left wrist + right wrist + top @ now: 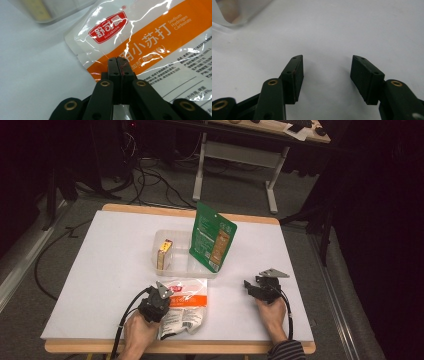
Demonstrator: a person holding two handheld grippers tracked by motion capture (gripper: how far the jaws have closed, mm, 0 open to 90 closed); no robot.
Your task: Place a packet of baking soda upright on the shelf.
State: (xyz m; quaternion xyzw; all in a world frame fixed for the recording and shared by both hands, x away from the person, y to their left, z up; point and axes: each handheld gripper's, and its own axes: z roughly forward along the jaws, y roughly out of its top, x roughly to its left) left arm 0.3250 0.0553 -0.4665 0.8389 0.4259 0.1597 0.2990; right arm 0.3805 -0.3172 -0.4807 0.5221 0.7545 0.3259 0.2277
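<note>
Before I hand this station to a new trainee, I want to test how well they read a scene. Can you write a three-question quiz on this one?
1. True or false: the left gripper has its fingers closed on the edge of the white and orange packet.
2. What stands leaning in the clear plastic tray?
A. a green pouch
B. a red bottle
C. a blue cup
3. Fill in: the right gripper rests over bare table with its fingers ____.

Key: 1 true. 2 A, the green pouch. 3 open.
</note>
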